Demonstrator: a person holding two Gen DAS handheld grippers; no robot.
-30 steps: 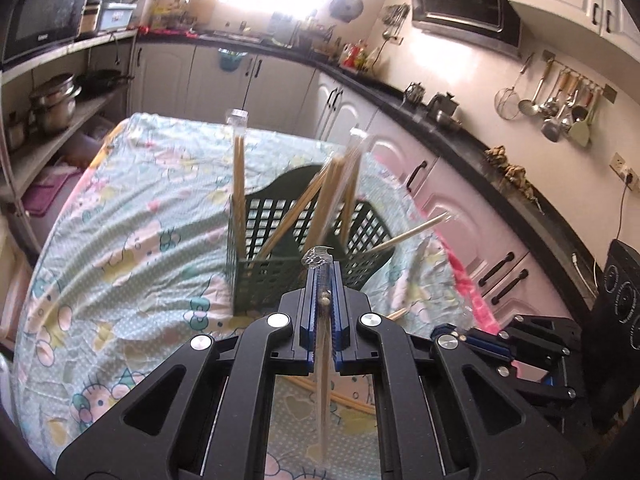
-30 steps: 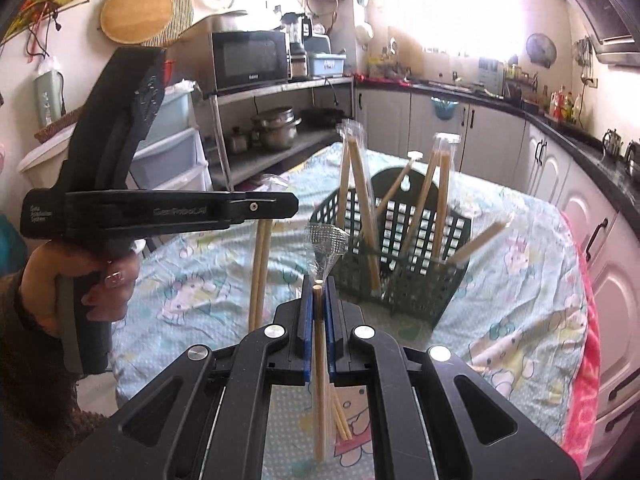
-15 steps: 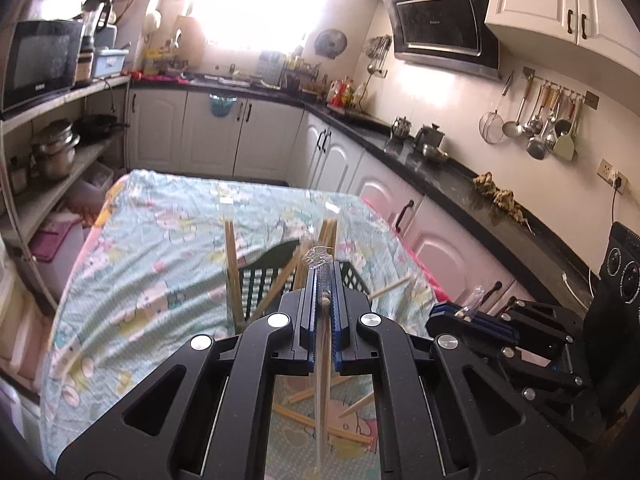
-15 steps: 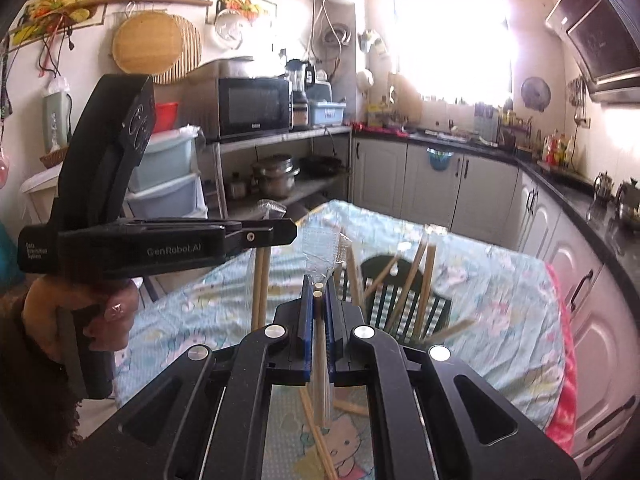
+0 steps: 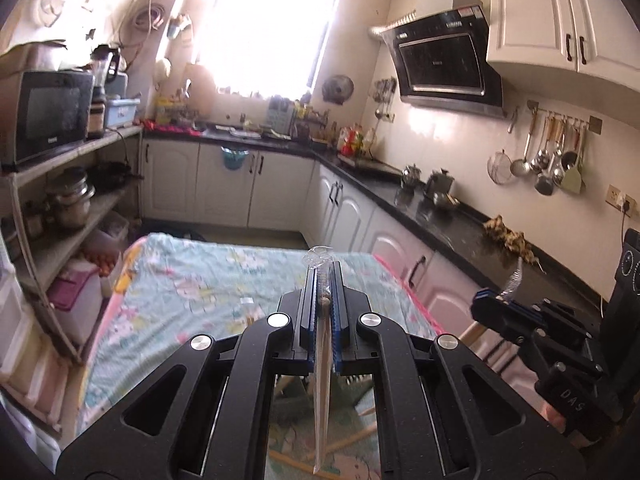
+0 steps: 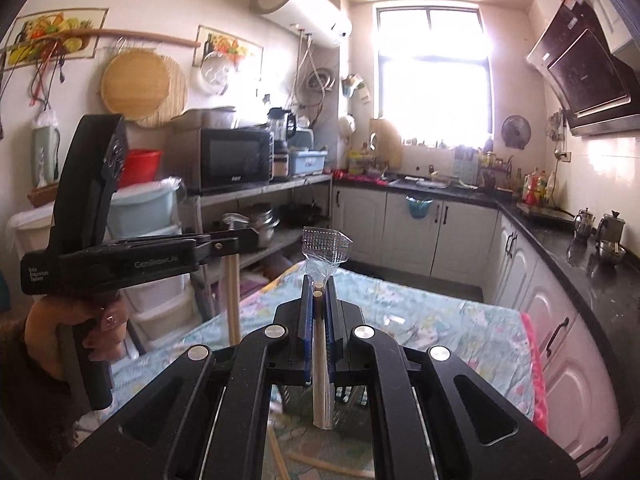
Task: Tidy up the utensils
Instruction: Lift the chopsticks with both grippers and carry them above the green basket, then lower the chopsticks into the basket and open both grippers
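**A:** Start with the left wrist view. What's the left gripper point(image 5: 325, 304) doing?

**B:** Its jaws are clamped on a wrapped pair of chopsticks point(image 5: 322, 384), held upright near the top end, the clear wrapper crinkled above the pads and the rest hanging down between the arms. It's held above the table point(image 5: 192, 280) with the cartoon-print cloth. A few loose chopsticks point(image 5: 344, 442) lie on the cloth below. At the right edge the right gripper point(image 5: 494, 312) shows, with wrapper film poking up from it.

**A:** And the right wrist view?

**B:** Same story. The right gripper point(image 6: 318, 300) is closed on its own wrapped chopsticks point(image 6: 321, 376), two round ends visible between the blue pads, wrapper fanned out above. On the left, a hand point(image 6: 76, 332) holds the left gripper point(image 6: 240, 242), its pair hanging straight down. A green basket point(image 6: 352, 394) is just glimpsed beneath.

**A:** How will they handle?

**B:** Light and stiff, I'd say, but the film looks slippery, so they may pivot or slide. Gripping near the top lets them hang plumb for dropping into the basket.
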